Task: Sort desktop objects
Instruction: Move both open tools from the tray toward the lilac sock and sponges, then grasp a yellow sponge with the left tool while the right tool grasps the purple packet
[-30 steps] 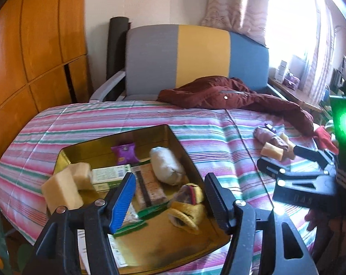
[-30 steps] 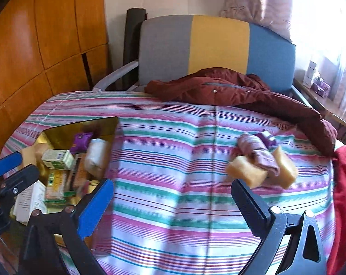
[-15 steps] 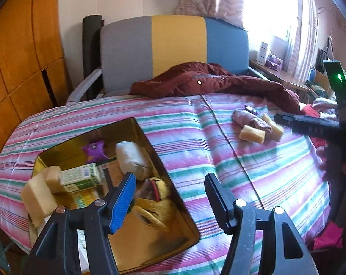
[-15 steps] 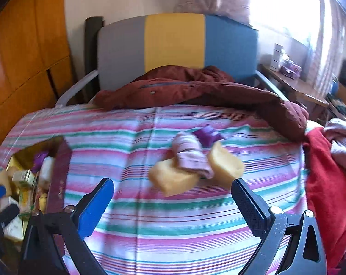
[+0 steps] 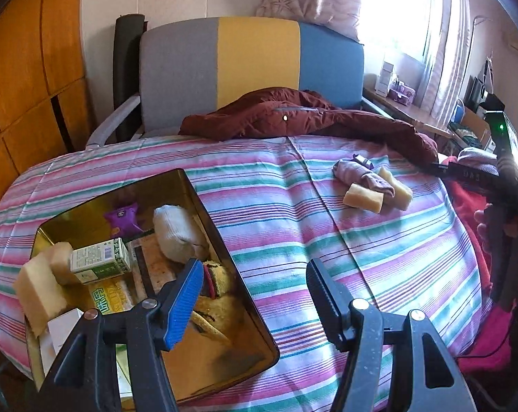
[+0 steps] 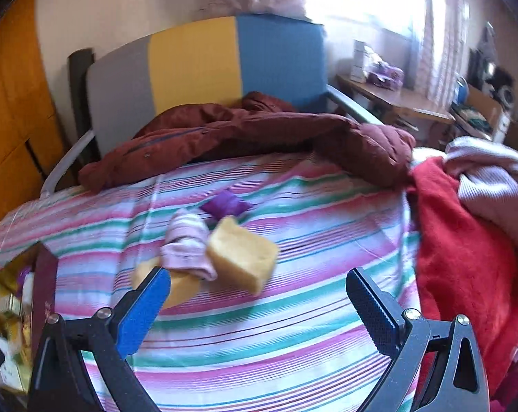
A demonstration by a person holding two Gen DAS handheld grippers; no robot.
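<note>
The right tool (image 6: 259,295) gapes empty just short of the yellow sponge (image 6: 241,257), which lies beside the rolled sock (image 6: 186,245), its length slanting across the jaws. The left tool (image 5: 255,295), released, hovers farther off by the gold tin (image 5: 204,206).

a gold rectangular metal tin (image 5: 221,237) is sitting at the near left corner of the striped cloth-covered table (image 5: 286,226), holding a white rolled sock (image 5: 173,237), a purple snack packet (image 5: 123,218) and a green-and-white carton (image 5: 99,261). toward the right edge, two yellow sponge blocks (image 6: 241,254) are lying either side of a pink rolled sock (image 6: 186,243). a maroon padded jacket (image 5: 293,116) is lying along the far edge.
</note>
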